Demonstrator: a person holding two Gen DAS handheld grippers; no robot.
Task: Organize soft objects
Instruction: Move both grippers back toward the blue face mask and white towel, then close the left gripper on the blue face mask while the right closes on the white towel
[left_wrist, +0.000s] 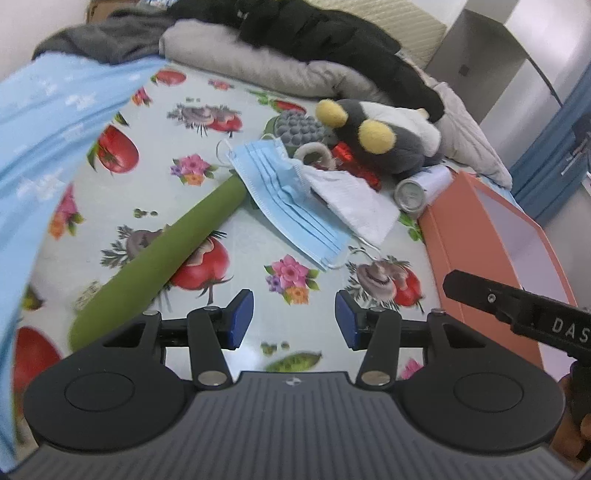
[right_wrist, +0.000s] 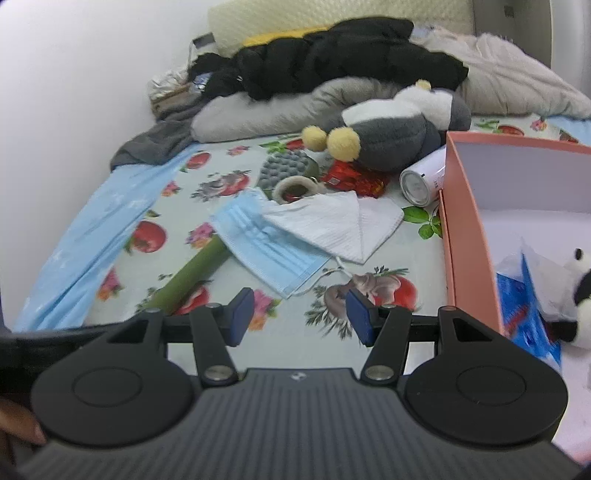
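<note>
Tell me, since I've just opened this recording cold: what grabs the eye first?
The blue surgical mask lies mid-bed on the fruit-print sheet, overlapping a white folded mask. Behind them a grey plush toy with yellow feet lies on its side. A salmon-pink box stands at the right, a panda plush inside it.

Bed (right_wrist: 177, 354): pale sheet printed with tomatoes, flowers and mushrooms. Wall (right_wrist: 92, 74): plain white, along the bed's far side, evenly lit. Headboard (right_wrist: 332, 14): cream, quilted, at the far end. Bedding: grey blanket (left_wrist: 236, 55), black quilt (right_wrist: 332, 51), light-blue cover (left_wrist: 44, 118). Cabinet (left_wrist: 476, 48): grey-white, beside the bed. Blue panel (left_wrist: 546, 162): possibly a door; view too distorted to tell.
</note>
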